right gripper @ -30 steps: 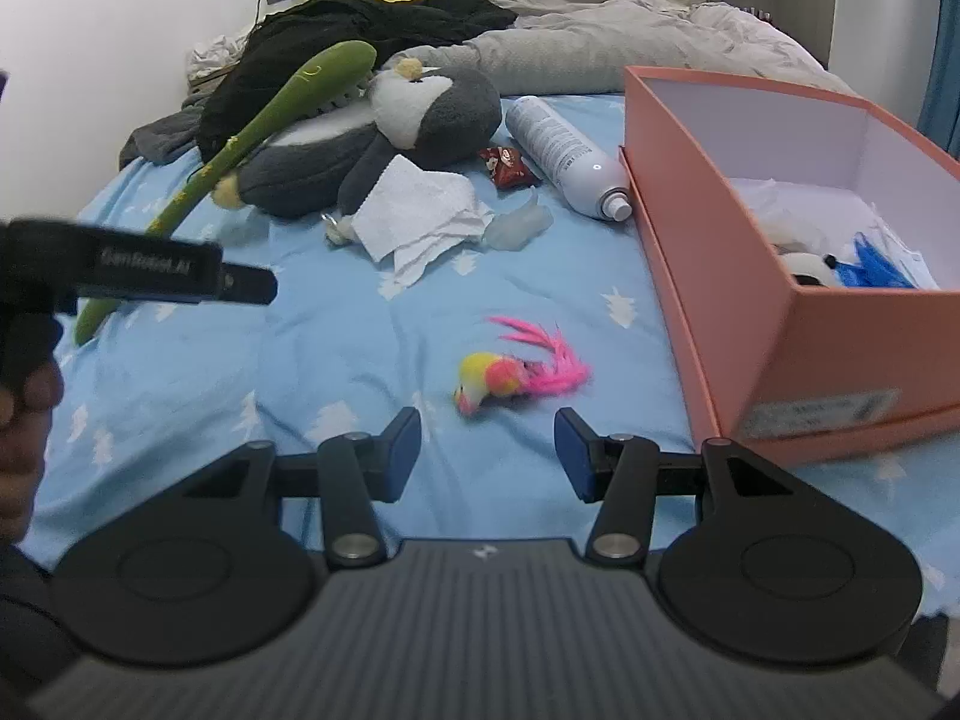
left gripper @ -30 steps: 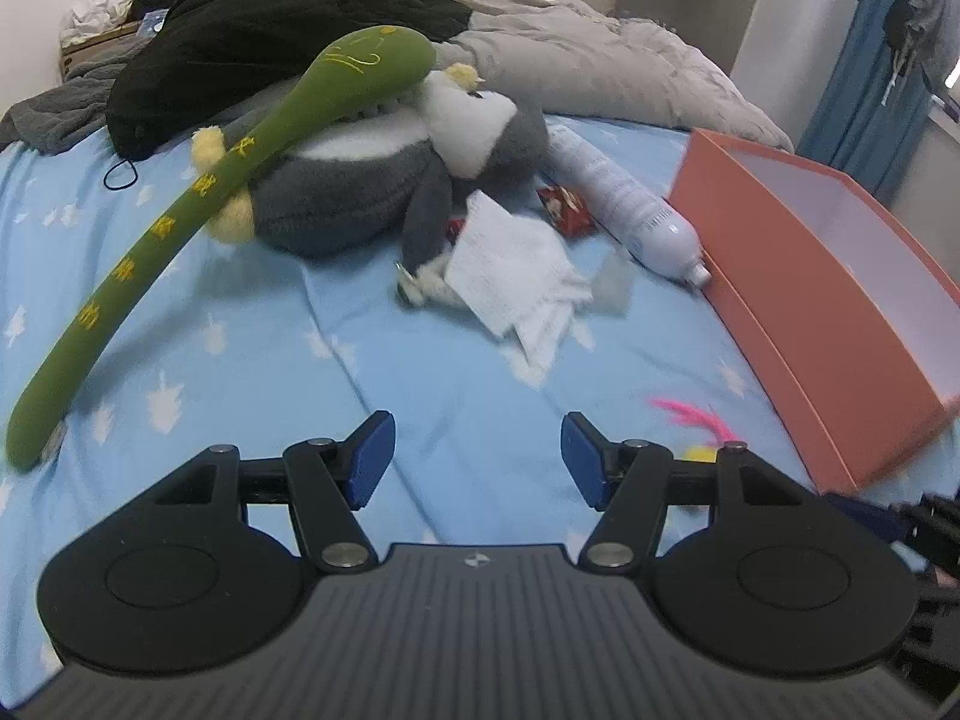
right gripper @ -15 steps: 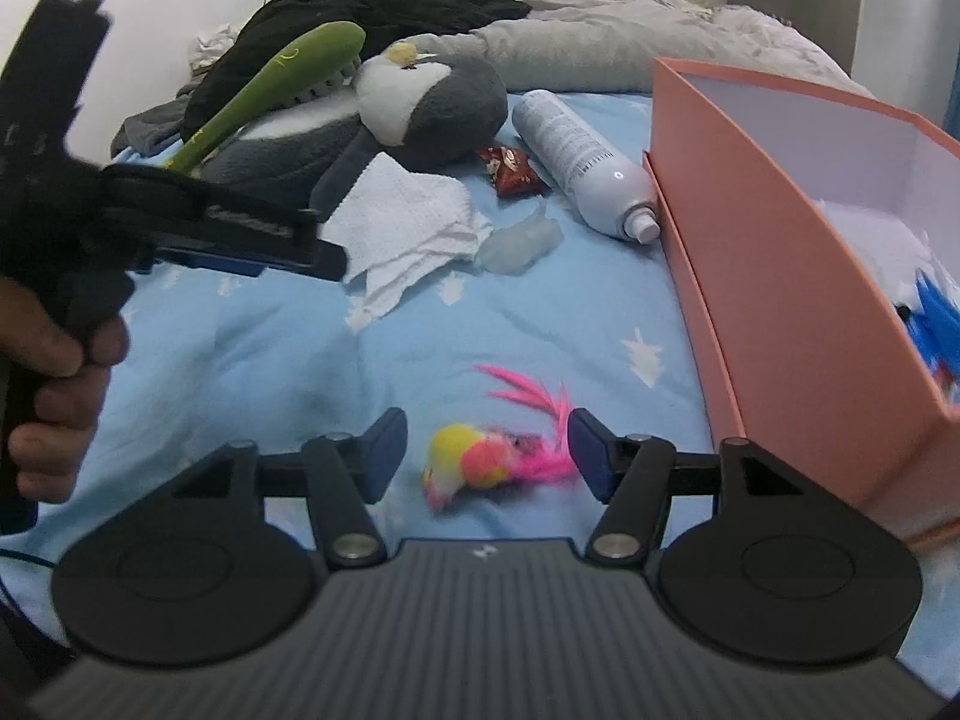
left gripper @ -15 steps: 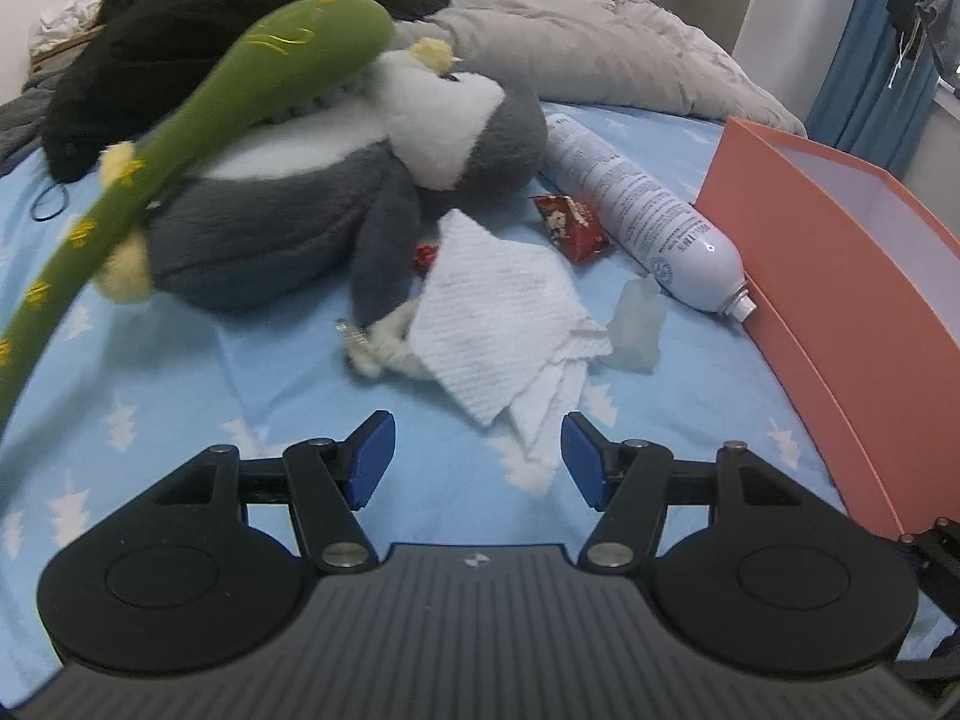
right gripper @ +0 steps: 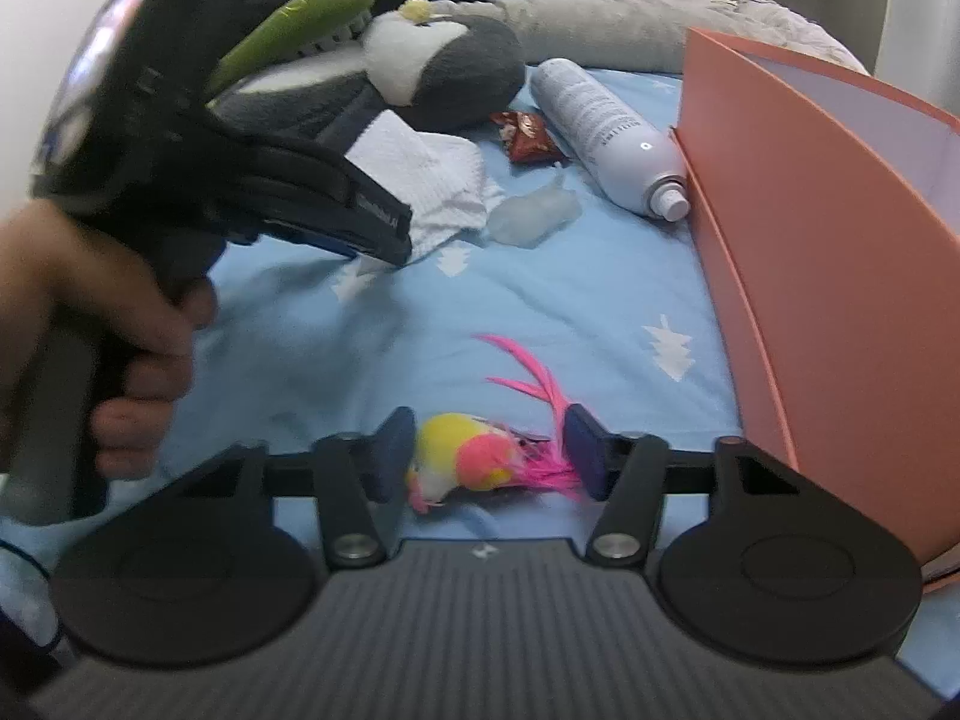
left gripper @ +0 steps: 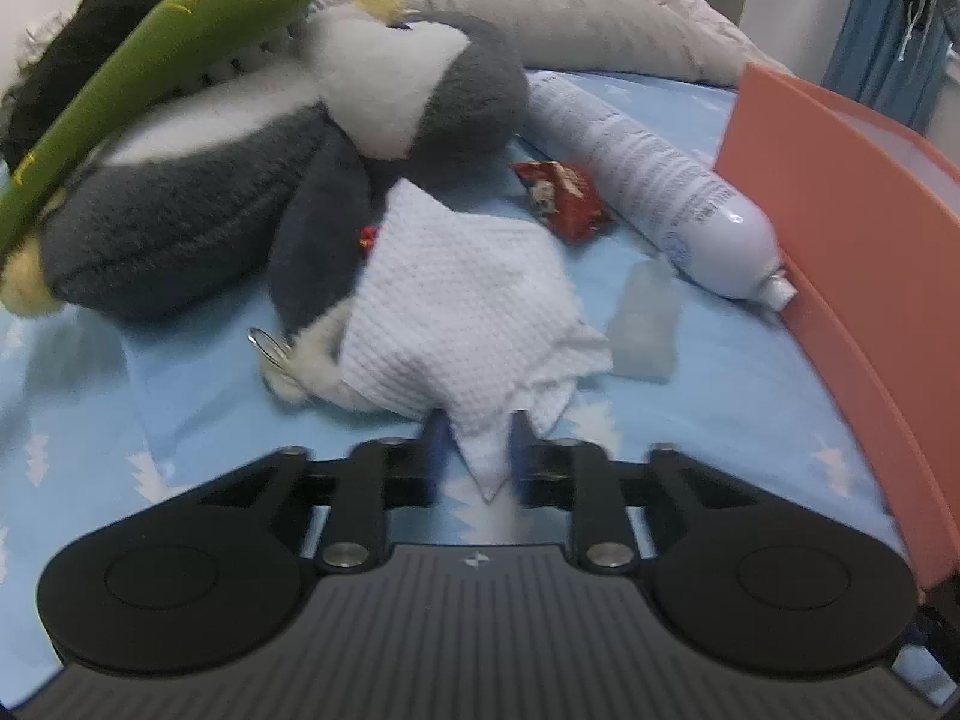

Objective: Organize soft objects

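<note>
Now the left tool (left gripper: 474, 456) is closing on the near corner of the white cloth (left gripper: 462, 312) — its blurred pads seem to pinch it already. On the blue bed (right gripper: 540, 312), the right tool (right gripper: 489, 450) is closing too, jaws half-wide — the feathered bird toy (right gripper: 468, 459) lies between them, beside the orange box (right gripper: 840, 276).

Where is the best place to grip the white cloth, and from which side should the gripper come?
Probably the pointed corner nearest the camera. The cloth lies flat and crumpled, its far edge against the penguin; only this corner sticks out free. The left gripper comes from the near side, angled down, jaws closing around it.
</note>
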